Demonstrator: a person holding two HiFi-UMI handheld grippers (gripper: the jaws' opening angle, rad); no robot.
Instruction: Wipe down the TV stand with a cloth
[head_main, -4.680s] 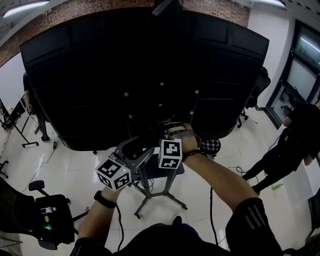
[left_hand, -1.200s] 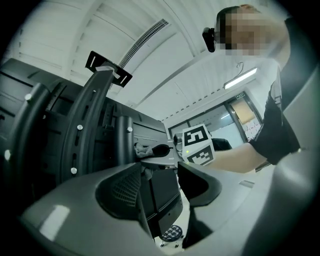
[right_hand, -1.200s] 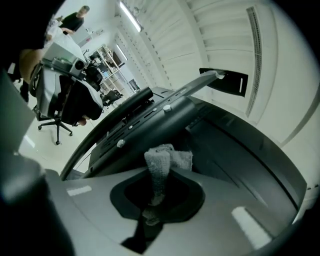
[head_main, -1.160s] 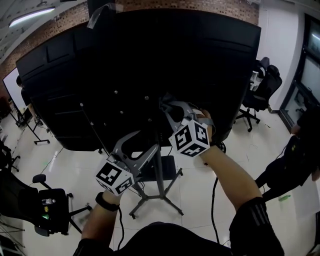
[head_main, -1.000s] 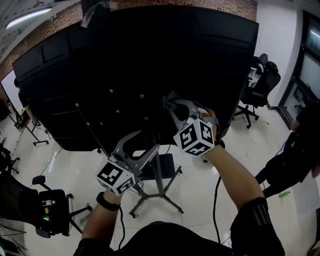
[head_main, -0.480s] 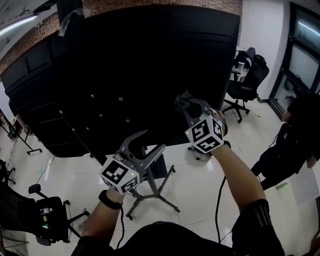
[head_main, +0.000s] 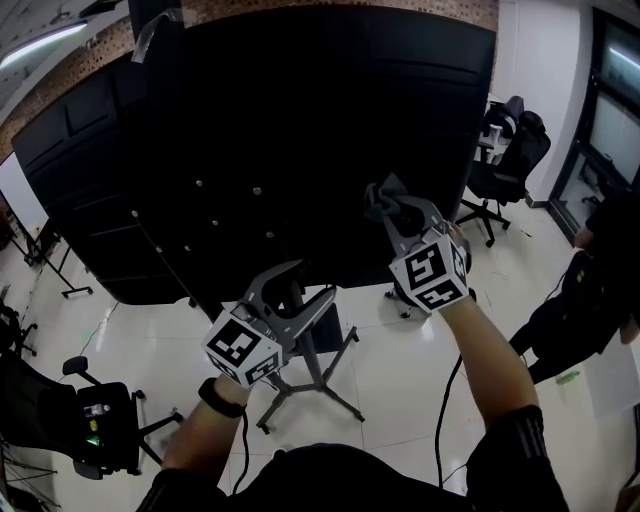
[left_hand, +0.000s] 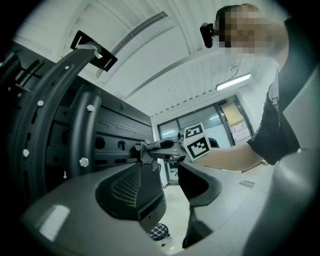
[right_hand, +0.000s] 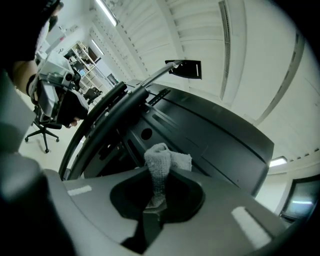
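While the right tongs (head_main: 385, 207) clench a crumpled grey knit cloth (right_hand: 161, 161) up by the ribbed black back of the TV (head_main: 300, 110), it is hard to tell whether the cloth touches the panel. The left tongs (head_main: 314, 285) hang lower, spread apart with nothing between them, partly hiding the thin metal pole of the stand (head_main: 318, 365). The stand's splayed legs rest on a glossy tiled floor (head_main: 400, 360). Two office chairs (head_main: 510, 150) stand at right.

Glossy white floor (head_main: 90, 330), brick wall (head_main: 440, 10) (top edge), black office chairs (head_main: 512, 150) at right.
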